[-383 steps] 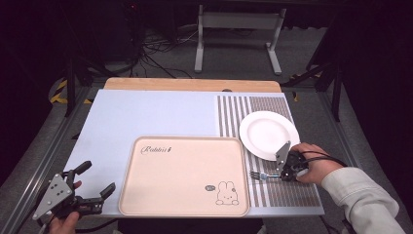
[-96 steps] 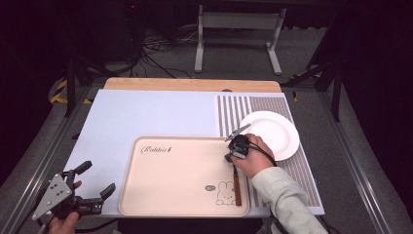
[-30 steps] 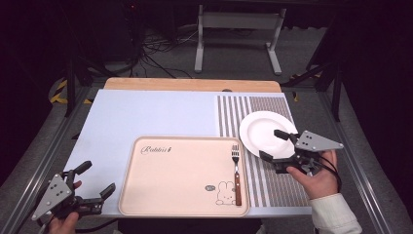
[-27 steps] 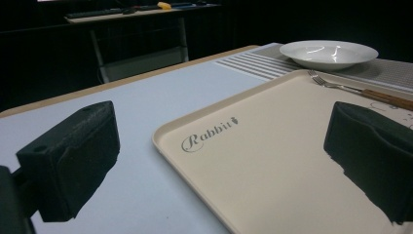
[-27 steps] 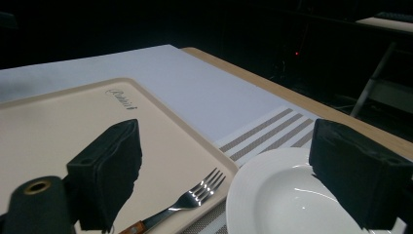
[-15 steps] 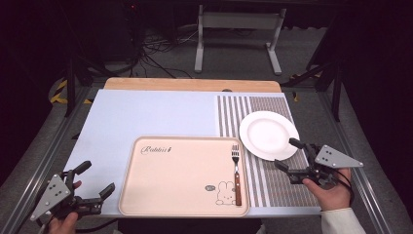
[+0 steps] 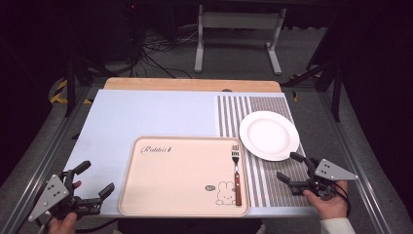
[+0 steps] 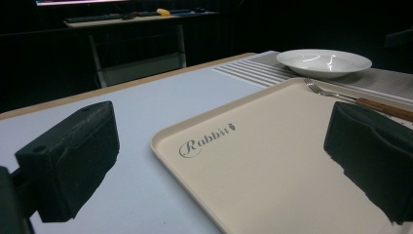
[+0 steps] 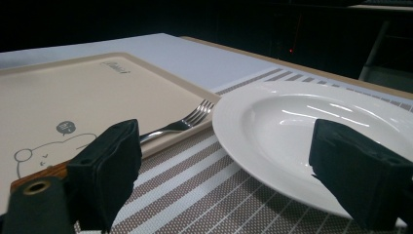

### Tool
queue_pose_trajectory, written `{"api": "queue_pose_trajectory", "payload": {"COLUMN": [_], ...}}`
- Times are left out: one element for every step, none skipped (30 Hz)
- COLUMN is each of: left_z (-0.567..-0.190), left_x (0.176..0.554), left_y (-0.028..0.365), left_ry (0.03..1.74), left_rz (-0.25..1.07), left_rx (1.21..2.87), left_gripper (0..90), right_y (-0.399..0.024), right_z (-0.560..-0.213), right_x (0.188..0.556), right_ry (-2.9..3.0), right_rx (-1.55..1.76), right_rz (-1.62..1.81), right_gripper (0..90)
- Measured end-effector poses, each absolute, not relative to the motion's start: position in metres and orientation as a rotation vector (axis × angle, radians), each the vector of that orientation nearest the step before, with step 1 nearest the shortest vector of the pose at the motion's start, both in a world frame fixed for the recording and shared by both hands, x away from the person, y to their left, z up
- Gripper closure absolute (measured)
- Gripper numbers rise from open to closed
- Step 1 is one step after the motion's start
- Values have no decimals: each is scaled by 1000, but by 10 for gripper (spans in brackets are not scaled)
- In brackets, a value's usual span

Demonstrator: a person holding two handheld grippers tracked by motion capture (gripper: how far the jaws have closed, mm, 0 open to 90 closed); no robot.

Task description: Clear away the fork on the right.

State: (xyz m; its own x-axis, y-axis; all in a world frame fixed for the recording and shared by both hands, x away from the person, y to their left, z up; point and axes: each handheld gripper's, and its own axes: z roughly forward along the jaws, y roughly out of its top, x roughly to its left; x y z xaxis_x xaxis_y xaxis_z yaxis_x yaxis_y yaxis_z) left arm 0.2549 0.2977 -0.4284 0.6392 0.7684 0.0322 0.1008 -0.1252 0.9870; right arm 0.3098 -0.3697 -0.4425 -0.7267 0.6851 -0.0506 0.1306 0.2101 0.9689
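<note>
Fork (image 7: 236, 171) now lies along the right edge of the beige tray (image 7: 180, 204), released. Right gripper (image 7: 292, 168), jaws spread and empty, has dropped beside the white plate (image 7: 269, 135), apparently next; left gripper (image 7: 96, 178) waits spread by the tray's left corner.

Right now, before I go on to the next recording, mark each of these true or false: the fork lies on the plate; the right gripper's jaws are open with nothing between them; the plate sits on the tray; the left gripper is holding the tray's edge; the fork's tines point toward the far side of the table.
1. Fork on plate: false. The fork lies on the tray, along its right edge.
2. Right gripper open, empty: true.
3. Plate on tray: false. The plate sits on the striped mat.
4. Left gripper holding tray: false. Its jaws are open, off the tray's left edge.
5. Tines toward far side: true.
</note>
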Motion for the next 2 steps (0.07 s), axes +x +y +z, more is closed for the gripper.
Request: {"api": "queue_pose_trajectory", "payload": {"left_z": [-428,-428], "left_x": [255,255], "left_y": [298,298], "left_ry": [731,731], "left_rz": [669,668], "left_rx": [1619,1624], "left_gripper": [4,4], "right_y": [-370,-369], "right_z": [-444,-446], "right_x": [310,310], "right_ry": [2016,2013], "right_rx": [758,761], "right_rz": [1539,1540], "right_gripper": [128,128]}}
